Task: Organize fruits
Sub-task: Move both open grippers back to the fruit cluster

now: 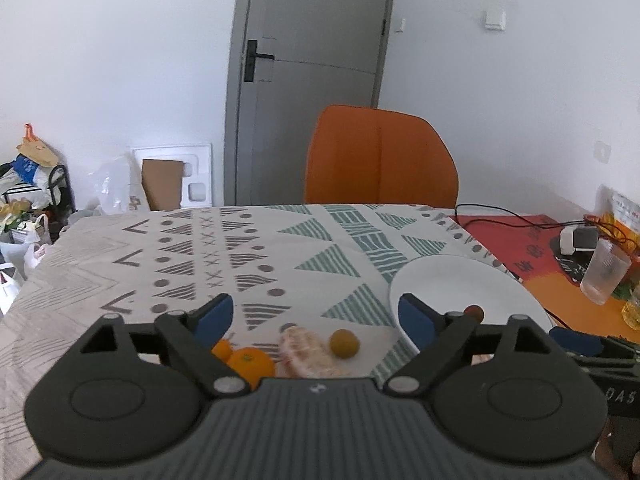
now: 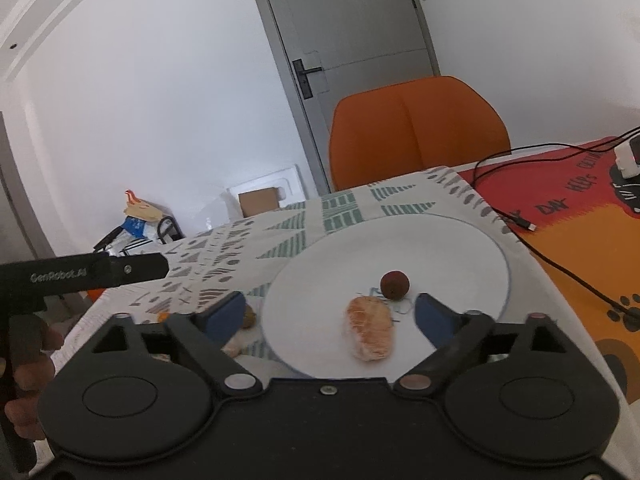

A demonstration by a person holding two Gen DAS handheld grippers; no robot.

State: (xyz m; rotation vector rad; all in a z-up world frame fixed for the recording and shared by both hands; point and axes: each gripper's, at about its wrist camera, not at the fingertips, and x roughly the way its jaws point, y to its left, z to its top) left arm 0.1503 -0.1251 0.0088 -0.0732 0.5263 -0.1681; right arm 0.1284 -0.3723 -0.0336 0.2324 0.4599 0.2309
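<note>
My left gripper point(image 1: 316, 310) stands open over the patterned tablecloth, nothing between its fingers. Just below it lie an orange point(image 1: 250, 362), a peeled citrus piece point(image 1: 306, 350) and a small yellow-green round fruit point(image 1: 344, 343). The white plate point(image 1: 440, 276) lies to its right, with a small dark red fruit point(image 1: 475, 312) on it. My right gripper point(image 2: 330, 314) is open above the near part of that plate point(image 2: 460, 248). A wrapped peeled citrus piece point(image 2: 370, 328) lies between its fingers, untouched, and the dark red fruit point(image 2: 395, 285) sits just beyond.
An orange chair point(image 1: 380, 156) stands at the table's far edge. To the right are a red-orange mat point(image 2: 580, 208) with black cables point(image 2: 560, 264), a charger and a clear ribbed glass point(image 1: 606, 276). Bags and boxes clutter the floor at left. A hand holds the other gripper's handle point(image 2: 24, 344).
</note>
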